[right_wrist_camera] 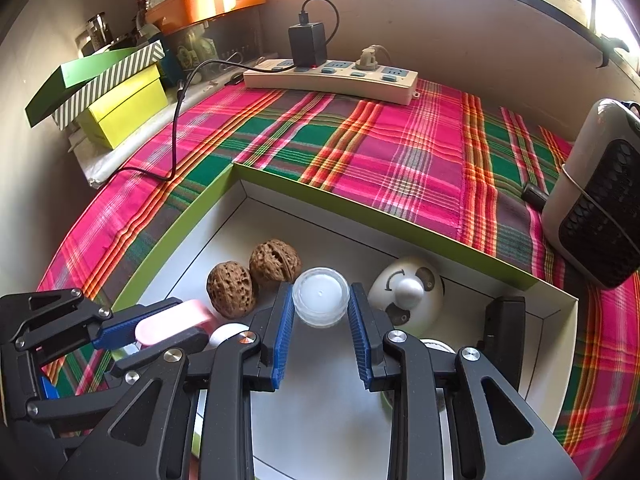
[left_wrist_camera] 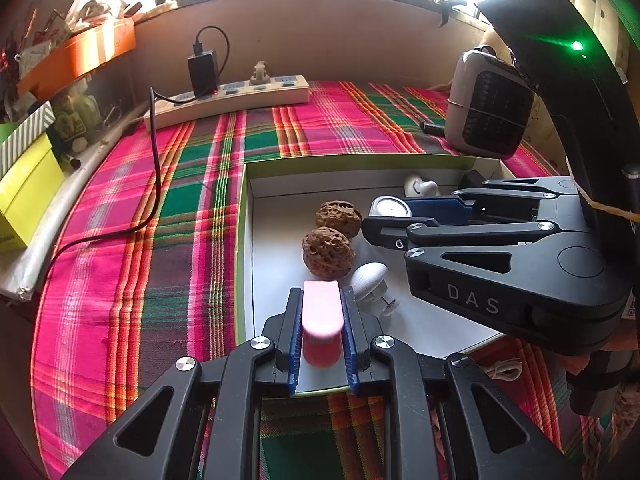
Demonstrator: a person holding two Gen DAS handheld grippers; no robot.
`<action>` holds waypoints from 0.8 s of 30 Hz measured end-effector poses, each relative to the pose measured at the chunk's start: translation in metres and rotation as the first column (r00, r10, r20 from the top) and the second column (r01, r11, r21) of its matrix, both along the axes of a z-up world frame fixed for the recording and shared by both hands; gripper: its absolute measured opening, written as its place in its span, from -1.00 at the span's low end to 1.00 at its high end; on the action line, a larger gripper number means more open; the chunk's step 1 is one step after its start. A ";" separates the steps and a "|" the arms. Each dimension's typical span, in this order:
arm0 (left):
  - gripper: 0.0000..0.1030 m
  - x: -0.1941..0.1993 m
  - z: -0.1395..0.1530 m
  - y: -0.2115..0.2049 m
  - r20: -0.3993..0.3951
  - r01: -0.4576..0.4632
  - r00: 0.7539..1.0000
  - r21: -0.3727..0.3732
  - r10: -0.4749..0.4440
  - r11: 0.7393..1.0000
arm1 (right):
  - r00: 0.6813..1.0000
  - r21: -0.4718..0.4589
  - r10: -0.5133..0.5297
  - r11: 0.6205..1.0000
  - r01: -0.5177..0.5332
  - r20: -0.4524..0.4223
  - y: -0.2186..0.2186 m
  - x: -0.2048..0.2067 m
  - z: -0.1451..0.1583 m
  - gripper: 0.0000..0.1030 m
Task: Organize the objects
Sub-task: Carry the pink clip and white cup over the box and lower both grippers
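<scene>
A shallow green-rimmed box [left_wrist_camera: 243,240] [right_wrist_camera: 360,209] with a white floor lies on the plaid cloth. Two walnuts [left_wrist_camera: 329,253] [right_wrist_camera: 231,289] lie side by side inside it. My left gripper [left_wrist_camera: 322,293] [right_wrist_camera: 200,318] is shut on a pink oblong piece [left_wrist_camera: 323,320] [right_wrist_camera: 172,326] over the box's near left part. To its right, my right gripper [right_wrist_camera: 321,288] [left_wrist_camera: 390,210] is shut on a small translucent round jar [right_wrist_camera: 320,298] [left_wrist_camera: 389,205], held just right of the walnuts. Also in the box are a white mushroom-shaped piece [left_wrist_camera: 370,278] and a white round figure [right_wrist_camera: 406,292].
A small black block [right_wrist_camera: 504,332] stands against the box's right wall. A power strip [right_wrist_camera: 332,80] with a black charger lies at the back, and its cable [left_wrist_camera: 158,168] trails over the cloth. A small heater [right_wrist_camera: 600,200] stands at the right. Stacked boxes [right_wrist_camera: 120,100] sit at the left.
</scene>
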State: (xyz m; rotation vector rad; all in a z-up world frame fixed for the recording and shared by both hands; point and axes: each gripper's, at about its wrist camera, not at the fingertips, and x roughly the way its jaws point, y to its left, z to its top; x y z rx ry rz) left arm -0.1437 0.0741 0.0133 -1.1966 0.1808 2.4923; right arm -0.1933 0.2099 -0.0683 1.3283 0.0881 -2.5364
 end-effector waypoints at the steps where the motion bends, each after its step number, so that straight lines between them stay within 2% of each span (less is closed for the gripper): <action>1: -0.68 0.000 0.000 0.001 0.000 0.000 1.000 -0.001 0.000 1.000 | 1.000 -0.001 0.000 1.000 0.000 0.000 -0.001 0.000 0.000 -0.44; 18: -0.65 -0.001 0.000 0.001 0.002 0.005 1.000 0.002 -0.005 1.000 | 1.000 0.012 -0.005 1.000 0.005 -0.003 -0.002 -0.001 0.000 -0.44; 24: -0.52 0.001 0.000 0.005 -0.003 0.012 1.000 0.002 -0.012 1.000 | 1.000 0.017 -0.007 1.000 0.007 -0.005 -0.002 -0.001 0.000 -0.44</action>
